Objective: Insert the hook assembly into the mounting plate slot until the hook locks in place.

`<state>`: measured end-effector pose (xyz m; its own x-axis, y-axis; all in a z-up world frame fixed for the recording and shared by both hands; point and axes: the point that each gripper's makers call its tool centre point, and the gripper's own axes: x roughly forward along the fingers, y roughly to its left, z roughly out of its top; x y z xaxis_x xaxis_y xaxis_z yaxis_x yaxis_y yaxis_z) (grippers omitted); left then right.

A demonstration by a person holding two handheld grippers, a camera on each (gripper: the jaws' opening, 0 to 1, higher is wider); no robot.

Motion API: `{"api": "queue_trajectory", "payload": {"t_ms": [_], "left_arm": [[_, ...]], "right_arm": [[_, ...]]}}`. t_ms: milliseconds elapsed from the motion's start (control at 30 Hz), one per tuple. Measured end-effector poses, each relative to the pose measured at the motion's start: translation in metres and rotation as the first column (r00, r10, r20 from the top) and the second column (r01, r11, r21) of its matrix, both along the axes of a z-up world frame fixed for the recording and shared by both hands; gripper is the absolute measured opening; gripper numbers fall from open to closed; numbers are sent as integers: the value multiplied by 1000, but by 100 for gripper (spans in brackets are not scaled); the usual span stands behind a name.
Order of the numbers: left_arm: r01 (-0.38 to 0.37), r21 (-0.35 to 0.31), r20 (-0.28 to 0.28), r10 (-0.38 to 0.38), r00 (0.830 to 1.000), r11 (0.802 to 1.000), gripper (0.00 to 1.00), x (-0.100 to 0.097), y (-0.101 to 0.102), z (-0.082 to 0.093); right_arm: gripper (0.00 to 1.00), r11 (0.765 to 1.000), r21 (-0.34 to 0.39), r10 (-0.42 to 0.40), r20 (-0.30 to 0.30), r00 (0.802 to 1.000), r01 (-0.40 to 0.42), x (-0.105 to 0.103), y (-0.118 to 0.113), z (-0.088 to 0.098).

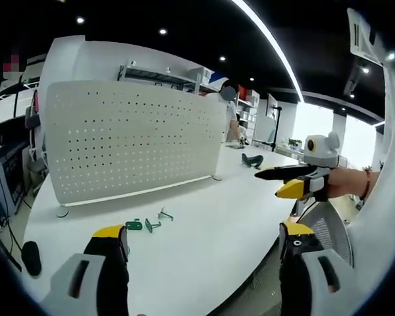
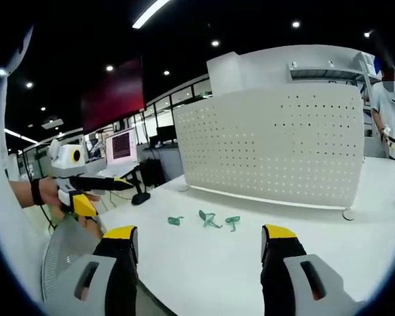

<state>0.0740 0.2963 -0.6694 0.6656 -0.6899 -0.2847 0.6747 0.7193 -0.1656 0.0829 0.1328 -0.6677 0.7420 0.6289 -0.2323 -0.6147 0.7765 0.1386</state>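
The left gripper (image 1: pixel 201 247) was closest in the left gripper view, its two yellow-tipped jaws wide apart with nothing between them. Just past them, the small green hooks (image 1: pixel 148 222) lay loose on the white table (image 1: pixel 210 224). Beyond the hooks stood the white board full of holes (image 1: pixel 131 141), upright on little feet.

In the right gripper view, the right gripper (image 2: pixel 201 243) was also spread wide and held nothing. The hooks (image 2: pixel 207 219) lay ahead of its jaws, in front of the board (image 2: pixel 276 141). The left gripper (image 2: pixel 85 191) showed off to that view's left. A person (image 2: pixel 388 112) stood behind the table.
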Motion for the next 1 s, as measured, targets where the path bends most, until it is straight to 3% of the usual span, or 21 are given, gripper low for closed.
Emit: {"api": "queue_trajectory", "payload": {"t_ms": [600,1000], "left_arm": [[17,-5,-20,-17,1000,1000,93,5,-15,-8],[8,11,-68,-8,998,1000,88,11,-18,-21]], "right_arm": [[76,1000,-8,-13,-4,1000,13,-2,-3,-3],[75,999,-8,-41,-4,999,40,-2,-10,-6]]}}
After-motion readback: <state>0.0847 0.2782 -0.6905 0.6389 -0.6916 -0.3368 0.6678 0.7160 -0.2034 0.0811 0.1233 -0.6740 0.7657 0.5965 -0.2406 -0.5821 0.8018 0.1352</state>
